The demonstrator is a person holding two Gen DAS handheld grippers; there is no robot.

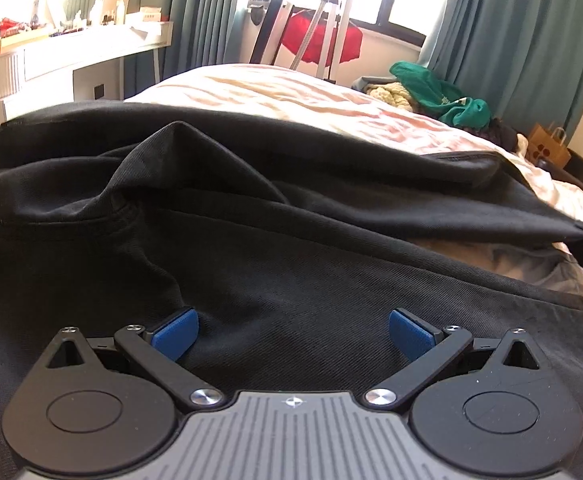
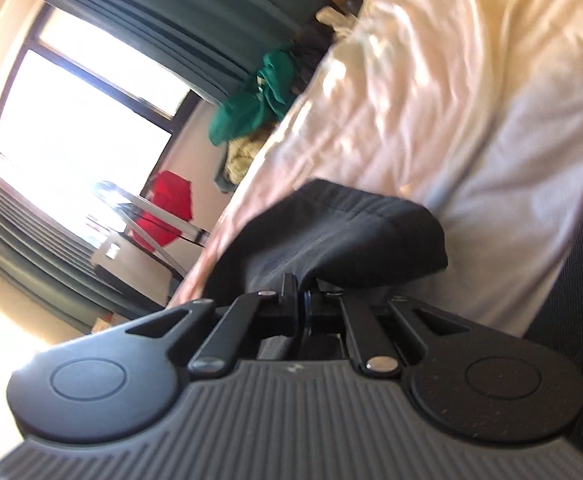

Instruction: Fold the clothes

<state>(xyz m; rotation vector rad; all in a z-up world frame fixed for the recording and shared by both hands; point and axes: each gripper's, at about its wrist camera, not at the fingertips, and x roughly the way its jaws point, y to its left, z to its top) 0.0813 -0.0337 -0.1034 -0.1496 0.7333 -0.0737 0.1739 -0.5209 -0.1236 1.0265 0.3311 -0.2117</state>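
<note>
Ribbed black garment (image 1: pixel 291 248) lies rumpled beneath the wide-spread left hand-held gripper (image 1: pixel 291 334); right hand-held gripper (image 2: pixel 301 304) pinches its bunched corner.

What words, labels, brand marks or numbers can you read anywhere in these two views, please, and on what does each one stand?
None can be read.
Green garment: a small pale print, too small to read.
Brown paper bag: dark round dots, no letters legible.
Left gripper: only a small cross mark on its grey body, no text.

Garment (image 1: pixel 291 240) on bed (image 1: pixel 291 92), pile (image 1: pixel 431 92) behind
</note>
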